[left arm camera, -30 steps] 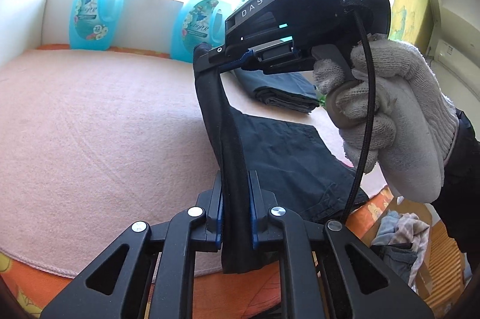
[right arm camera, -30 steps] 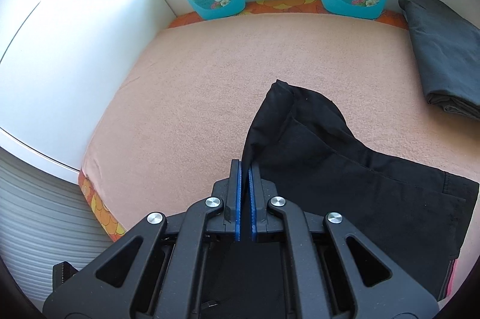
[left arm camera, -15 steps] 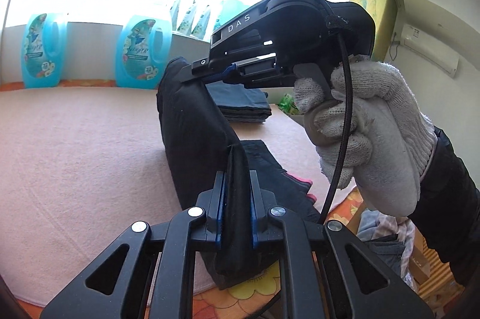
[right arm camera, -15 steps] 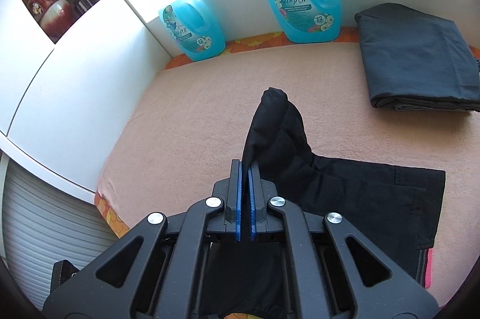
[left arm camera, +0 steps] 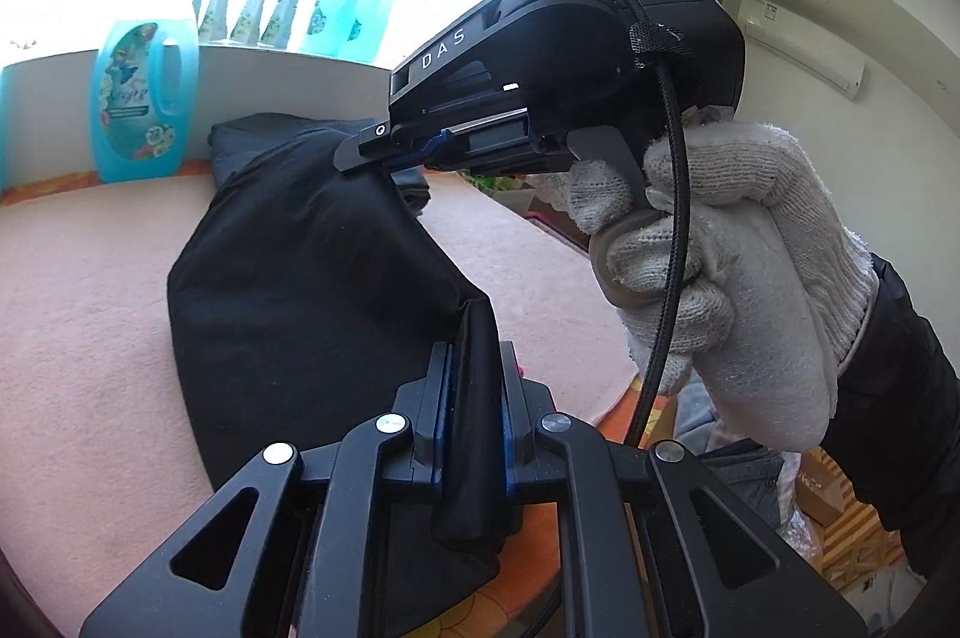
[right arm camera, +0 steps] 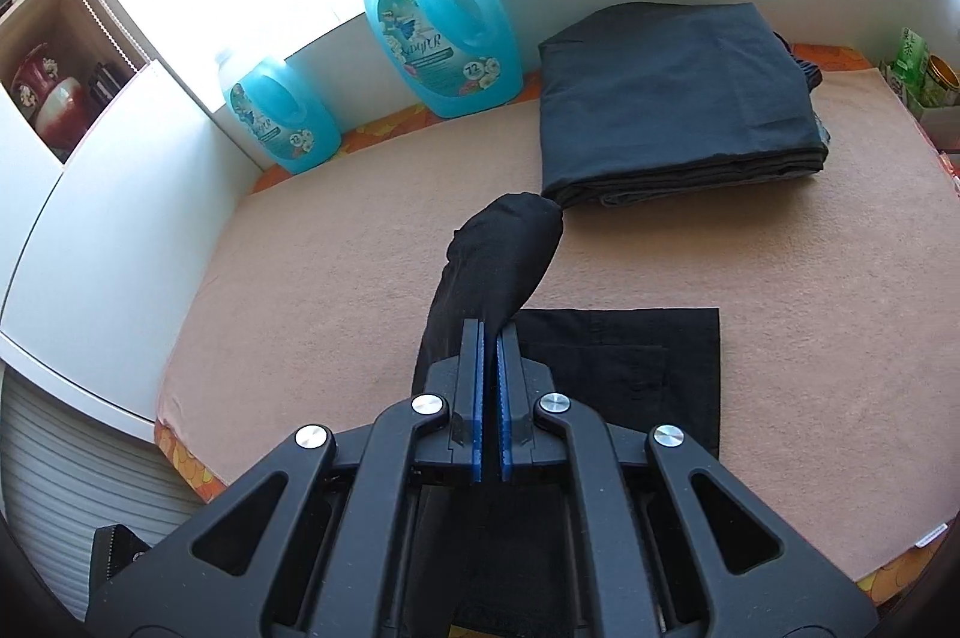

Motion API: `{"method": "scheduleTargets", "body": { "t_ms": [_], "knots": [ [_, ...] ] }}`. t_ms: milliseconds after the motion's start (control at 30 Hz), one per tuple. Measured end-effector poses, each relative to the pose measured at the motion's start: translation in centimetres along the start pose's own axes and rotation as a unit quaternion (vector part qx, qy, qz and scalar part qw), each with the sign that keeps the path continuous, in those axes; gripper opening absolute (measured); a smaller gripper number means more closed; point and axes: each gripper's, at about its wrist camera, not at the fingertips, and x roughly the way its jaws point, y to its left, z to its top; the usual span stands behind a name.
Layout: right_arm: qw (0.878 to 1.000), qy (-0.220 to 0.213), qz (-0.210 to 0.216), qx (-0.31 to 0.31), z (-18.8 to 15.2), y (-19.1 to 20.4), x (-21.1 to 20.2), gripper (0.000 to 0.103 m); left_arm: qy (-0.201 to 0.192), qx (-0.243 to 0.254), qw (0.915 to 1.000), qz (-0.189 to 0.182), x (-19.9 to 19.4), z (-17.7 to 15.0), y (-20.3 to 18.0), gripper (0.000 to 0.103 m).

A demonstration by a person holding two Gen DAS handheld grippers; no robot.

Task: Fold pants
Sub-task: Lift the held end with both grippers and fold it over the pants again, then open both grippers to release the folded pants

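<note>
Black pants (left arm camera: 288, 278) hang lifted between both grippers above the pink towel-covered table (left arm camera: 78, 326). My left gripper (left arm camera: 474, 356) is shut on a bunched fold of the fabric. The right gripper (left arm camera: 360, 152), held by a white-gloved hand (left arm camera: 720, 266), pinches the far edge of the same cloth. In the right wrist view my right gripper (right arm camera: 491, 338) is shut on the pants (right arm camera: 498, 266), whose lifted part rises ahead of the fingers. The flat part (right arm camera: 648, 368) lies on the table (right arm camera: 336, 266) beneath.
A stack of folded dark pants (right arm camera: 678, 104) sits at the back right. Two blue detergent jugs (right arm camera: 438, 38) (right arm camera: 282, 122) stand along the white back wall. White cabinets (right arm camera: 90, 194) border the left. Small jars (right arm camera: 924, 80) stand at the far right edge.
Both grippers have carried the held end of the pants rightward over the flat part, towards the folded stack. The blue jugs have slid left in both views.
</note>
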Motion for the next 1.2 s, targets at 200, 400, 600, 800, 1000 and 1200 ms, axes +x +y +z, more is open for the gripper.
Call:
{"method": "scheduleTargets", "body": {
  "t_ms": [200,400,600,800,1000,1200],
  "knots": [
    [1.0,0.005,-0.011,0.023,0.0,-4.7,0.2,0.004,0.024,0.024,0.9993,-0.017,3.1,0.7,-1.6,0.011],
    [0.998,0.023,-0.012,0.054,-0.7,-9.0,2.1,0.004,0.053,0.035,0.9978,-0.019,6.2,0.7,-2.5,0.011],
    [0.996,0.04,-0.013,0.074,-2.0,-11.5,3.9,0.004,0.079,0.025,0.9962,-0.024,7.6,-0.5,-2.2,0.011],
    [0.995,0.046,-0.019,0.083,-3.3,-12.5,4.6,0.004,0.099,0.03,0.9941,-0.031,8.6,-0.9,-2.2,0.011],
    [0.995,0.047,-0.035,0.075,-3.9,-12.8,4.9,0.005,0.116,0.028,0.9921,-0.039,9.2,-0.7,-2.3,0.021],
    [0.995,0.024,-0.075,0.067,-3.9,-13.0,2.9,0.015,0.12,0.023,0.9915,-0.046,8.8,-0.9,-2.4,0.022]
  ]
}}
